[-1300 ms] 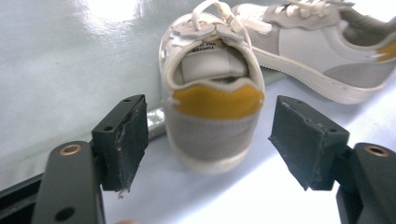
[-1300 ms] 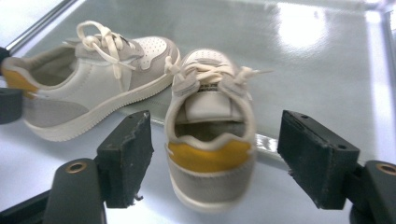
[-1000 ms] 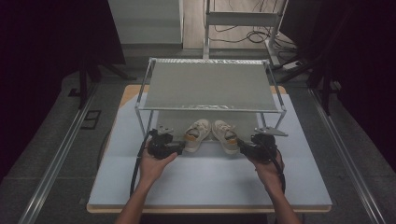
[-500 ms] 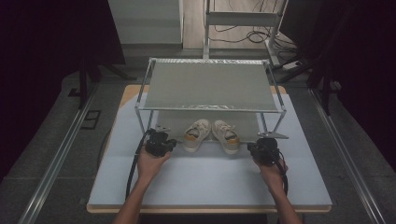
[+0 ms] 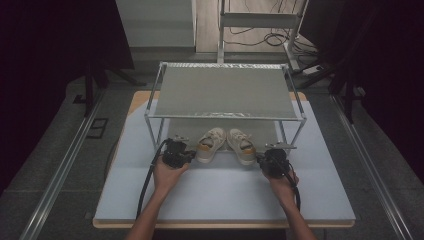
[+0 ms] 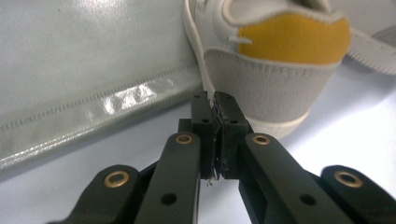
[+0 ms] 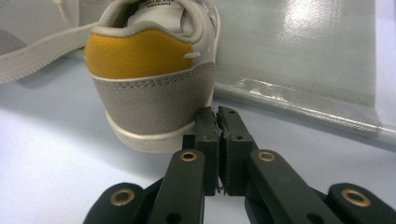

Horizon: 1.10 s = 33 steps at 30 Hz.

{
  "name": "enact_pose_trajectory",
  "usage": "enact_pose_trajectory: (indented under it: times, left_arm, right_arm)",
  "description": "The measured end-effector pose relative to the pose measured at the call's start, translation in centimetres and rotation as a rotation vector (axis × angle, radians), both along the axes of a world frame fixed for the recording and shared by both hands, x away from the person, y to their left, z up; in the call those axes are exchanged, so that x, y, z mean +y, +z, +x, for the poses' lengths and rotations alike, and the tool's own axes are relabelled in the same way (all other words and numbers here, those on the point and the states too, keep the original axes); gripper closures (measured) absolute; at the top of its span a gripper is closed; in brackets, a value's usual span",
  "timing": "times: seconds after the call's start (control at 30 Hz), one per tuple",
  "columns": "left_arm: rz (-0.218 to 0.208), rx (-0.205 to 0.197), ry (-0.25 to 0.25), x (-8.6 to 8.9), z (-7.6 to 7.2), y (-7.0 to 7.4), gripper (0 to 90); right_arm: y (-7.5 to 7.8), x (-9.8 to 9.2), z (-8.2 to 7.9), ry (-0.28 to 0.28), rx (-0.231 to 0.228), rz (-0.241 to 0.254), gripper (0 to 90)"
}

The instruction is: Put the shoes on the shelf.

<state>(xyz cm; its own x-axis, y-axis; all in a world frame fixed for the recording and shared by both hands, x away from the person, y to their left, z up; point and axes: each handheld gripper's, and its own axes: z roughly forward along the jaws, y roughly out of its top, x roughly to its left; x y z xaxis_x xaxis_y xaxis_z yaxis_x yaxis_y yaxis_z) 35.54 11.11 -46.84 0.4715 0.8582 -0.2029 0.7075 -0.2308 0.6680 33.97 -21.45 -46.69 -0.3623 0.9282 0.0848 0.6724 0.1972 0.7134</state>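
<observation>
- Your left gripper had its two black jaws pressed flat together with nothing between them — the tips sat right at the heel of the left shoe, just beside its grey suede band and under the yellow heel tab.
- Your right gripper matched it: jaws closed tight on empty air, tips just beside the heel of the right shoe, near the pale sole edge.
- From above, your left hand held its gripper low on the table, close to the heel of the left shoe of the pair.
- Your right hand held its gripper on the far side of the pair, close to the heel of the right shoe.
- The two cream shoes lay side by side on the pale blue table top, toes pointing away from you and tucked under the front edge of the rack — heels out in the open.
- The rack, a metal-framed stand with a grey fabric shelf, stood at the middle of the table; a lower grey sheet lay beneath it, its stitched hem shining just behind each shoe in both gripper views.
- Black cables trailed from both grippers back along your forearms.
</observation>
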Motion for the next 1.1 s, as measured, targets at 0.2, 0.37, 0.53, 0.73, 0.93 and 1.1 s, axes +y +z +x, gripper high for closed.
enact_pose_trajectory:
  times: [0.2, 0.37, 0.53, 0.73, 0.93, 1.1]
  left_arm:
    - [-0.006, 0.006, -0.023, -0.8, -0.2, 0.0, 88.0]
    - [-0.015, 0.010, -0.039, -1.6, -0.3, 0.1, 87.9]
    - [-0.018, 0.014, -0.066, -2.6, -0.1, 0.1, 86.7]
    - [-0.010, 0.016, -0.088, -3.7, -0.1, 0.2, 86.4]
    - [-0.010, 0.012, -0.088, -4.1, -0.2, 0.2, 86.5]
    - [-0.016, 0.010, -0.093, -3.8, -0.2, 0.2, 85.1]
  right_arm:
    - [-0.1, 0.7, -0.1, 0.021, -0.002, 0.004, 87.8]
    - [0.0, 1.4, 0.1, 0.039, 0.000, 0.006, 87.7]
    - [0.1, 2.1, 0.1, 0.058, -0.002, 0.015, 87.7]
    - [0.0, 2.9, 0.1, 0.077, -0.008, 0.023, 87.6]
    - [-0.1, 3.1, 0.0, 0.080, -0.010, 0.031, 87.7]
    - [0.0, 2.9, -0.1, 0.082, -0.012, 0.039, 85.8]
